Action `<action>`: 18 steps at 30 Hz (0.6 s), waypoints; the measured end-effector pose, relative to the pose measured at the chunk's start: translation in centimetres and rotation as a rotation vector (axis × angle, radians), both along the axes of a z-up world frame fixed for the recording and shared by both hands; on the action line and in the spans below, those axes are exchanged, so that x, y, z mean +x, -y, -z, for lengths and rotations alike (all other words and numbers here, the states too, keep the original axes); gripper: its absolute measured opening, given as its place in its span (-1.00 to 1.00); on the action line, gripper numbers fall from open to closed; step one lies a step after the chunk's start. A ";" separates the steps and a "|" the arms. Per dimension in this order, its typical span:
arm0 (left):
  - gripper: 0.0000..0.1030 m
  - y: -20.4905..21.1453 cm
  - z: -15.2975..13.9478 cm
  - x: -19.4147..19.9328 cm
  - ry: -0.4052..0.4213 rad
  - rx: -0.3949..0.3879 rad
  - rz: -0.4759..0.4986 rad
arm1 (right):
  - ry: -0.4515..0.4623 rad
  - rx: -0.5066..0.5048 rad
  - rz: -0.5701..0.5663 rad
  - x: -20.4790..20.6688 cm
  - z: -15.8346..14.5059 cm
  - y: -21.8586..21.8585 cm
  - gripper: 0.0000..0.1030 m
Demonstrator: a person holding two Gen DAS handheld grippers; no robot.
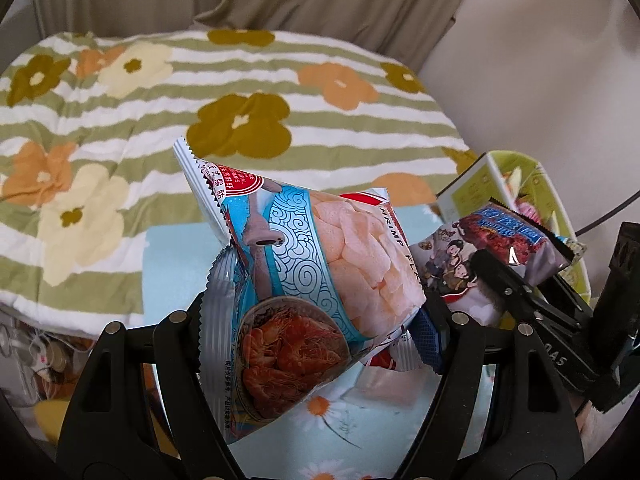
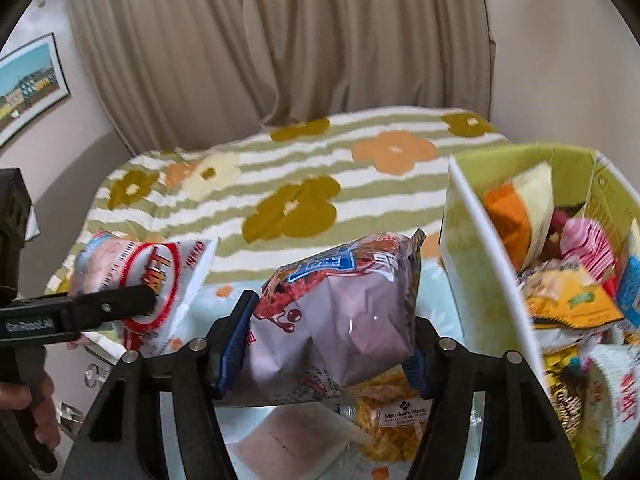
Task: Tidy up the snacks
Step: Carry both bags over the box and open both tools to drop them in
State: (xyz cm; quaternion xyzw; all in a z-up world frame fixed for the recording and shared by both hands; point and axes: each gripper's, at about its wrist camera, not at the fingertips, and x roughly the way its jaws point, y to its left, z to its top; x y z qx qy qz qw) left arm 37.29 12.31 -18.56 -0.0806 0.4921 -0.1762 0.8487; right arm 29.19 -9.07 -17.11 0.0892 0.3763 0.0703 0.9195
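My left gripper (image 1: 316,314) is shut on a shrimp chips bag (image 1: 328,256), white and blue with a red prawn picture, held up above the table. My right gripper (image 2: 332,332) is shut on a grey-purple snack bag (image 2: 344,304) with a blue and red label, its blue pads pressing both sides. In the left wrist view that same bag (image 1: 476,248) hangs to the right, pinched by a black finger (image 1: 504,280). The right wrist view shows the shrimp chips bag (image 2: 160,280) at the left, with a black finger (image 2: 116,304) across it.
A green cardboard box (image 2: 476,248) at the right holds several snack packets. Below my right gripper lie a Member's Mark packet (image 2: 396,420) and a pale flat packet (image 2: 288,436) on a light blue daisy cloth (image 1: 172,272). A flowered striped bedspread (image 1: 240,80) lies beyond. A hand (image 2: 36,412) grips the left handle.
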 end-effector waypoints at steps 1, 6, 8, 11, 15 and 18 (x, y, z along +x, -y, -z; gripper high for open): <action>0.43 0.2 -0.6 -0.2 0.008 -0.002 -0.001 | 0.020 0.008 -0.003 -0.4 -0.8 0.3 0.16; 0.43 2.6 -3.7 -1.6 0.054 0.002 -0.002 | 0.104 0.043 -0.010 -2.4 -4.5 3.2 0.16; 0.43 4.2 -4.7 -2.1 0.064 0.001 0.001 | 0.130 0.049 -0.015 -3.1 -5.8 4.8 0.16; 0.43 7.6 -6.5 -3.0 0.093 0.001 0.004 | 0.157 0.054 -0.030 -3.8 -7.3 7.4 0.16; 0.43 12.5 -7.9 -3.9 0.117 -0.012 -0.008 | 0.173 0.063 -0.050 -4.2 -8.6 12.1 0.16; 0.43 16.5 -8.1 -4.1 0.116 -0.017 -0.009 | 0.175 0.063 -0.062 -3.9 -9.0 15.9 0.16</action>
